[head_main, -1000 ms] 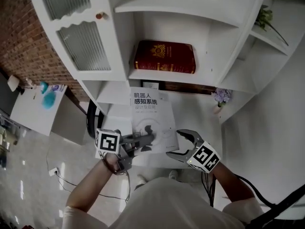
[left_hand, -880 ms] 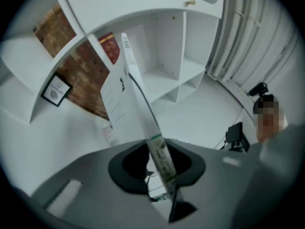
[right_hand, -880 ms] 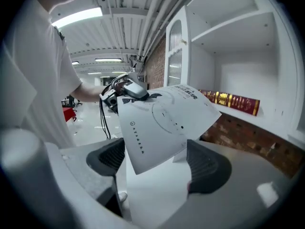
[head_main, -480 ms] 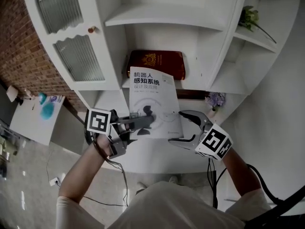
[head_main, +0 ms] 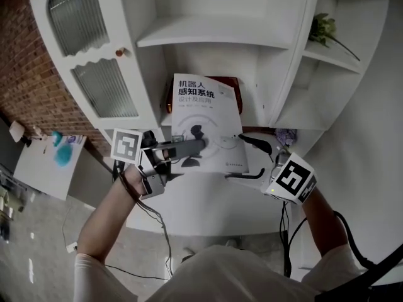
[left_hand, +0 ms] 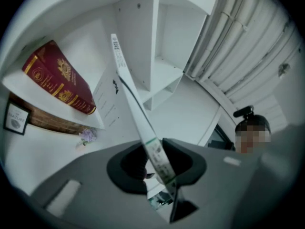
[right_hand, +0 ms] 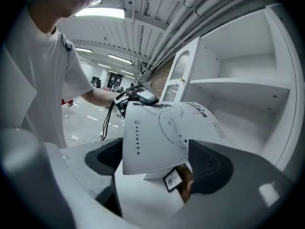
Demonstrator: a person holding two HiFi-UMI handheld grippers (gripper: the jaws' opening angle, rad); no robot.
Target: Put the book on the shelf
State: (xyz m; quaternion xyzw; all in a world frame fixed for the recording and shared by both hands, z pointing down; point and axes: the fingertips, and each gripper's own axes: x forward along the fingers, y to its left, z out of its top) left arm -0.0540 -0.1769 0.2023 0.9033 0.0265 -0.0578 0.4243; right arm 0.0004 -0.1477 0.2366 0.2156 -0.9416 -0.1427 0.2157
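Lifting off the tabletop (head_main: 208,216), the book (head_main: 208,121) now hangs before the shelf (left_hand: 47,101) holding a red volume (left_hand: 59,82); left tongs (head_main: 200,146) pinch its near edge, right tongs (head_main: 236,156), just widening, straddle its corner loosely.

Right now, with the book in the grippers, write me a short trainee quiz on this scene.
1. Which gripper clamps the white book? A: left gripper. B: right gripper. C: neither.
2. True or false: the red book stands upright on its shelf.
3. What colour are the small flowers?

Key
1. A. The right gripper's jaws stand apart round the white book's corner and have just been opening.
2. False: it lies flat.
3. Purple.
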